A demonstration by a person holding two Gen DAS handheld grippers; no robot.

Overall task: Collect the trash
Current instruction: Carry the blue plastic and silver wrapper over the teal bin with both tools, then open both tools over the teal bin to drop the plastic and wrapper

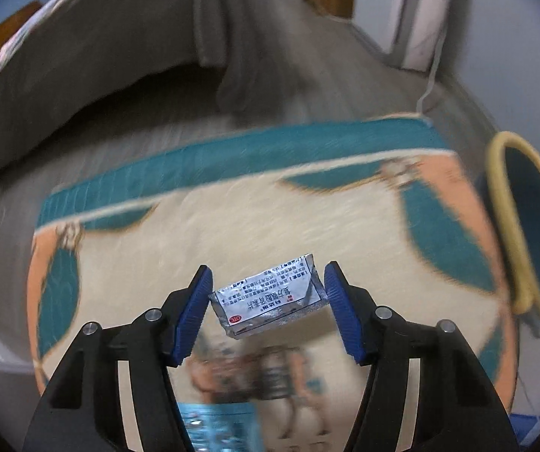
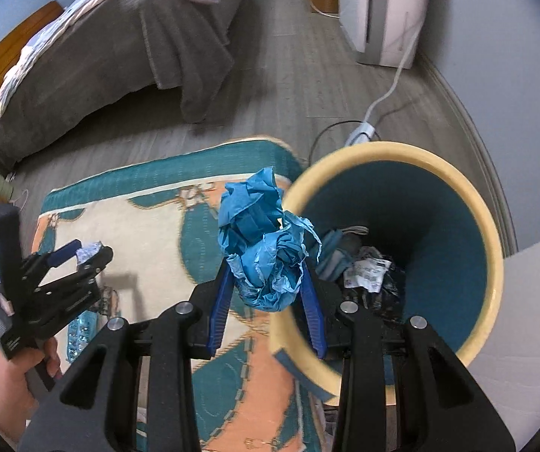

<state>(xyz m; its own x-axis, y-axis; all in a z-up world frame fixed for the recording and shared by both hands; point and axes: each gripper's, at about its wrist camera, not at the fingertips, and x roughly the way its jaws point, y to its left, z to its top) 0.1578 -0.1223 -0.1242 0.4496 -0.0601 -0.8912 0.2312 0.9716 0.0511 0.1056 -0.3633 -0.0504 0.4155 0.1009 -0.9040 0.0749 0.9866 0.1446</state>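
Blue ribbed pads of the left gripper [image 1: 268, 301] are standing apart around a flat silver foil medicine sachet with printed text [image 1: 270, 295]. In the left wrist view the sachet is sitting at the lower centre, its left edge touching the left pad, with a narrow gap before the right pad. Beneath it a cream, teal and orange patterned rug [image 1: 254, 222] is filling the middle, blurred.

In the right wrist view, the right gripper [image 2: 268, 290] is clamping a crumpled wad of blue paper [image 2: 264, 241] at the centre, most of it bulging above the pads. Just right of the wad, a round teal bin with a cream rim [image 2: 458, 248] is opening toward the camera, with wrappers lying inside. At far left a hand [image 2: 9, 388] is holding the left gripper.
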